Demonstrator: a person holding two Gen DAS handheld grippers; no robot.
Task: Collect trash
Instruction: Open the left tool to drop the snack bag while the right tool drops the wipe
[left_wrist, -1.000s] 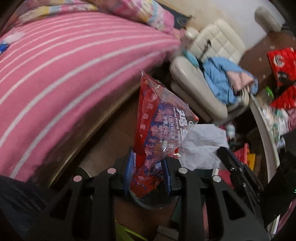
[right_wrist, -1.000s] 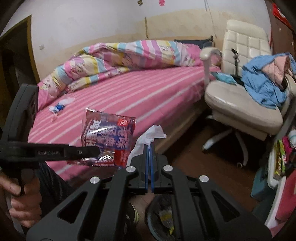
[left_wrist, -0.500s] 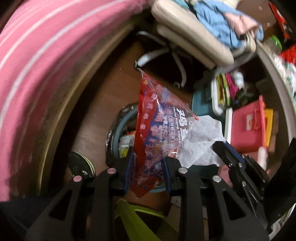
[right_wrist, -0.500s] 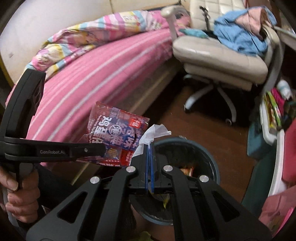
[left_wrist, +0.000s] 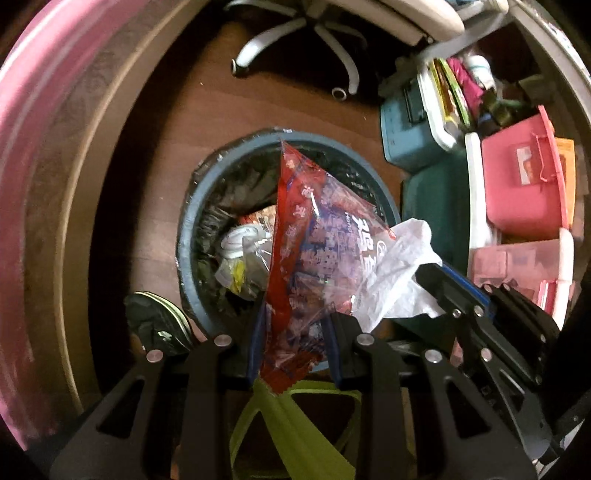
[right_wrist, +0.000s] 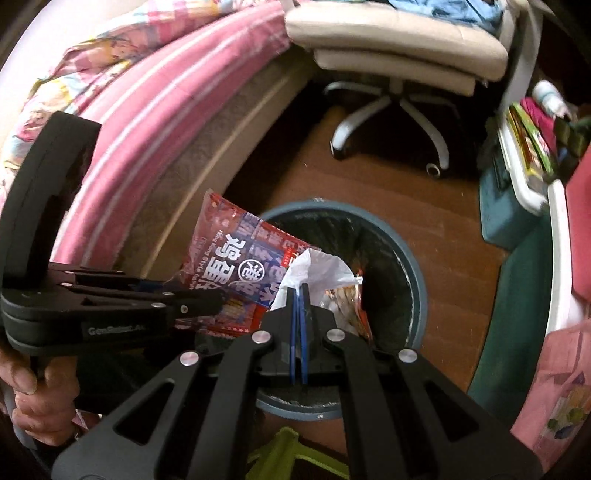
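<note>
My left gripper (left_wrist: 293, 332) is shut on a red and blue snack wrapper (left_wrist: 314, 236), which stands up over the round blue bin (left_wrist: 184, 236) with a black liner and trash inside. My right gripper (right_wrist: 300, 291) is shut on a crumpled white tissue (right_wrist: 317, 269), held above the same bin (right_wrist: 417, 295). In the right wrist view the left gripper (right_wrist: 218, 299) comes in from the left with the wrapper (right_wrist: 236, 258), held by a person's hand (right_wrist: 40, 402). The tissue (left_wrist: 402, 269) and right gripper (left_wrist: 428, 273) show beside the wrapper in the left wrist view.
A pink striped bed (right_wrist: 140, 122) runs along the left. A cream office chair (right_wrist: 399, 55) with a wheeled base (left_wrist: 295, 33) stands beyond the bin. Teal and pink storage boxes (left_wrist: 517, 177) crowd the right. A dark shoe (left_wrist: 155, 325) lies beside the bin; something lime green (left_wrist: 295, 424) is below.
Both grippers have dropped and tipped downward, from facing the bed and chair to hanging over the open bin. The wrapper and tissue stay gripped.
</note>
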